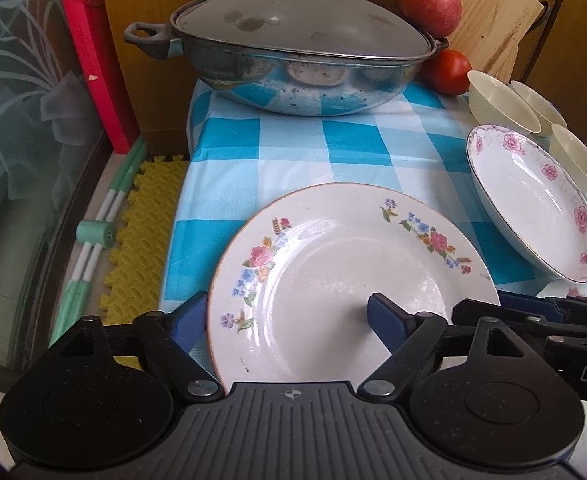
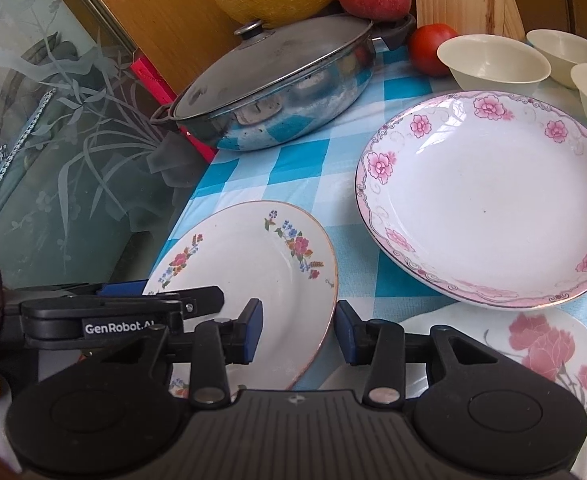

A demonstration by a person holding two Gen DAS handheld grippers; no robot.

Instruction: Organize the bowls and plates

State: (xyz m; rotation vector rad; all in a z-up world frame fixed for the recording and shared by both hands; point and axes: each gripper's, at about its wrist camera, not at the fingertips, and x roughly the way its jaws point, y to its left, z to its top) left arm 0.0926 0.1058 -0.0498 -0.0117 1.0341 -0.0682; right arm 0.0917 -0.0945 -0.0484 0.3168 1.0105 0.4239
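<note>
White china with little flowers sits between both tools: the small plate [image 1: 349,280] lies on the blue checked cloth [image 1: 277,140], close to the near left edge of the table. Going from the left, the left gripper [image 1: 289,316] hangs over the plate's left side. Its jaws are wide open, one blue finger outside the left rim and the other over the middle of the plate. It does not look like it is pinching anything. Next comes the right gripper [image 2: 298,330], at the plate's right rim. Its jaws are partly open, with one blue pad [image 2: 253,330] over the plate and the other just outside the edge. The rim runs through the gap, so this gripper looks nearer to a hold, but the pads do not seem to press yet. To grab, it would need to close across the thin rim. Farther right lies the bigger pink flower plate [image 2: 481,200], apart from the small one. Behind it stand three cream bowls [image 2: 493,60], close together. A third plate with big pink flowers [image 2: 541,344] peeks out under the right gripper.
</note>
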